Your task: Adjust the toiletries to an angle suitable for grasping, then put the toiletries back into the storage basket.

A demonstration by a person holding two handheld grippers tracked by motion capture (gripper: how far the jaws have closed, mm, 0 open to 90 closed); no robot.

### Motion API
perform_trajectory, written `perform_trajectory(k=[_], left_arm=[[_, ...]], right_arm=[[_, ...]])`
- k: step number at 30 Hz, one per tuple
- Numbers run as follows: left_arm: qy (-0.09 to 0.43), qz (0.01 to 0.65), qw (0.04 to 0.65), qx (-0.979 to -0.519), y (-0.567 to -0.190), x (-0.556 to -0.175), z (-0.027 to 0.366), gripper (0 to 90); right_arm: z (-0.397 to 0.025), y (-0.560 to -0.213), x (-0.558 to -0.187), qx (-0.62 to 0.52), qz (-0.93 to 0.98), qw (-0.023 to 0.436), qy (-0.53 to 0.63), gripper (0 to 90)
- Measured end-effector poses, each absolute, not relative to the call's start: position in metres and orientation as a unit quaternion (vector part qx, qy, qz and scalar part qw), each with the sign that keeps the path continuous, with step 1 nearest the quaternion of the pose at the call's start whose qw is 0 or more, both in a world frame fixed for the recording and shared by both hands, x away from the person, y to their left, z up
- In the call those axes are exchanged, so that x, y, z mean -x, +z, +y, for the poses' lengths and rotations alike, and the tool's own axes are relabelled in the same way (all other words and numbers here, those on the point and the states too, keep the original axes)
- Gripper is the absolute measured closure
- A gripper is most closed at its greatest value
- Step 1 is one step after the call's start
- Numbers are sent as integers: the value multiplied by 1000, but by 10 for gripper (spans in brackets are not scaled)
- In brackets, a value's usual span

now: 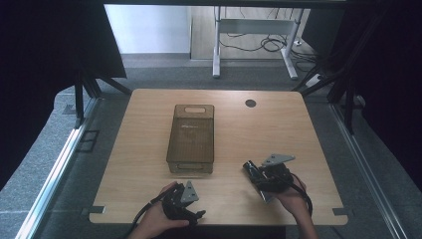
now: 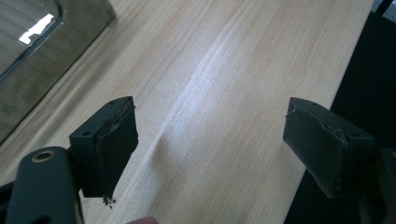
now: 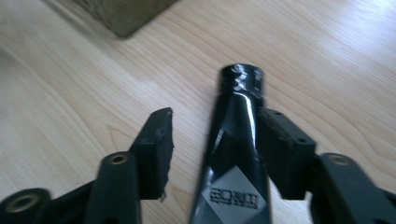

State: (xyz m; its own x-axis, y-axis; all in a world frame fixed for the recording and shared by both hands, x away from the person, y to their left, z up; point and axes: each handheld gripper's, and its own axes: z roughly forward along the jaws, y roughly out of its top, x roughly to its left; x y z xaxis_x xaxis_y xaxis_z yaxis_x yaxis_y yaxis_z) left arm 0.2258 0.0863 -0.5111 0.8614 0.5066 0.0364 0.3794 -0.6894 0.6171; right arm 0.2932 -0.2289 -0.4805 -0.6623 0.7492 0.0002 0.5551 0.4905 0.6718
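Smoky translucent bin [image 1: 191,138] sits at centre frame on the wooden table [image 1: 278,129], nothing visible inside. Right gripper [image 1: 253,170], lower right, has its fingers [image 3: 285,149] parted around a black tube [image 3: 236,140], which rests against one finger with a gap to the other. Left gripper [image 1: 191,215], bottom centre, holds its fingers [image 2: 109,144] wide apart over bare wood. Grey carpet and a white desk frame [image 1: 254,42] lie beyond.

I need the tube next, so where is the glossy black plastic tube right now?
High view: glossy black plastic tube lies between the right gripper jaws, right of the smoky translucent bin.
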Motion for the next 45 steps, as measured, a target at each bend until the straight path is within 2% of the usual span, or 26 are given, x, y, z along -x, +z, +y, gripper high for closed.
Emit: perform_trajectory(k=[1, 5, 10, 19, 35, 45], left_arm=[[102, 244, 312, -913, -512, -225, 85, 179], [101, 242, 311, -914, -512, -225, 85, 180], [101, 242, 312, -913, -511, -225, 85, 179], [97, 238, 309, -916, -514, -225, 83, 179], [97, 241, 309, -915, -514, -226, 85, 180], [95, 238, 308, -916, -515, -225, 82, 179]], right_arm=[[-232, -481, -293, -394, 847, 148, 323, 410], [-235, -484, -292, -408, 846, 150, 308, 365], [-236, -483, -293, -421, 847, 153, 287, 345], [-235, -497, -301, -434, 850, 129, 270, 330], [-221, -509, -302, -446, 862, 122, 207, 335], [-214, -511, -312, -446, 866, 125, 189, 389]])
